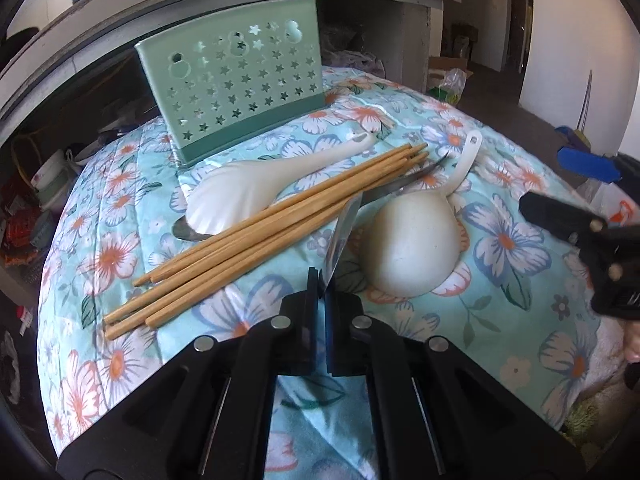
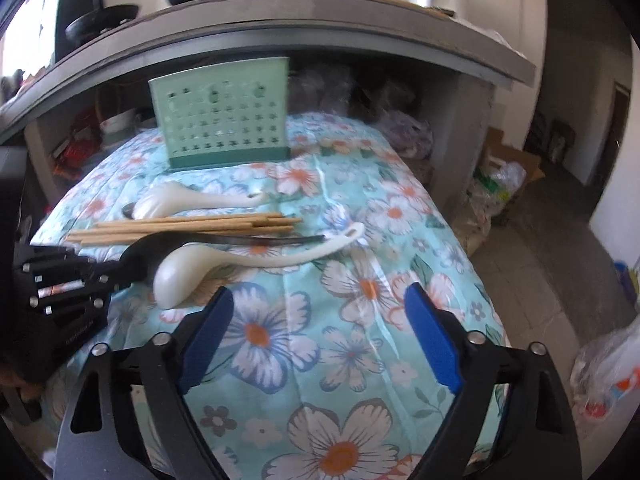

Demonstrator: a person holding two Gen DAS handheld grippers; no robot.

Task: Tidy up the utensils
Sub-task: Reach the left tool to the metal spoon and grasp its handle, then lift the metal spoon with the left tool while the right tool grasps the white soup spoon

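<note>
Left gripper [image 1: 320, 280]: jaws pinched on the bowl end of a metal spoon [image 1: 344, 228], at 6 o'clock of the green utensil holder [image 1: 232, 92]. Right gripper [image 2: 320, 336]: jaws spread, nothing between them. Wooden chopsticks [image 1: 256, 232] and 2 white ladles [image 1: 412, 244] lie on the floral cloth [image 1: 520, 304].

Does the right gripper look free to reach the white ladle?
Probably yes. The right gripper is open and empty, and only bare floral cloth separates it from the white ladle.
</note>
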